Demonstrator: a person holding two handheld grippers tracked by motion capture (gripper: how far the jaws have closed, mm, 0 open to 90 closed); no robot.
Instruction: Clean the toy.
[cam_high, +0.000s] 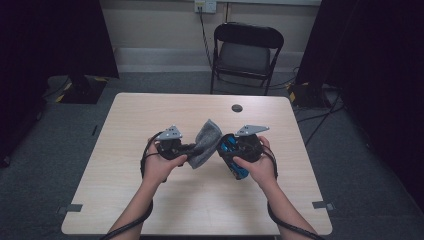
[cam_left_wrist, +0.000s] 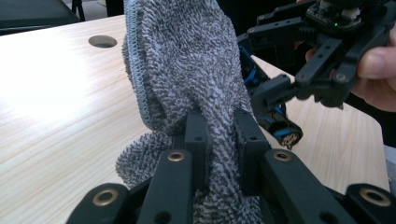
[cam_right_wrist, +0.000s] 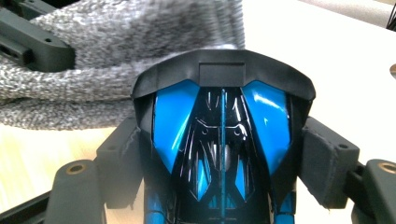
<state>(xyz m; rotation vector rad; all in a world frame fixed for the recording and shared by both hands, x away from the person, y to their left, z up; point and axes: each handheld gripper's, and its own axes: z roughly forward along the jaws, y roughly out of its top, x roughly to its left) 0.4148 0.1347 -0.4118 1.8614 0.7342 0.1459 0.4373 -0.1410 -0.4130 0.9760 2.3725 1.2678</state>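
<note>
Clamped in our right gripper (cam_high: 236, 156), blue toy car (cam_high: 231, 154) meets grey cloth (cam_high: 205, 142) at nine o'clock, pinched by our left gripper (cam_high: 196, 147)

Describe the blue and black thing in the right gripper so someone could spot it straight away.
Start at the wooden table, then the two hands above its middle. The right gripper clamps a glossy toy car by its sides, next to the grey cloth. It is the hard, shiny thing with bright blue panels; the cloth is soft and fuzzy.

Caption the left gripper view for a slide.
Left tool clamps a grey cloth above the table, facing the right tool's blue-and-black toy car.
</note>
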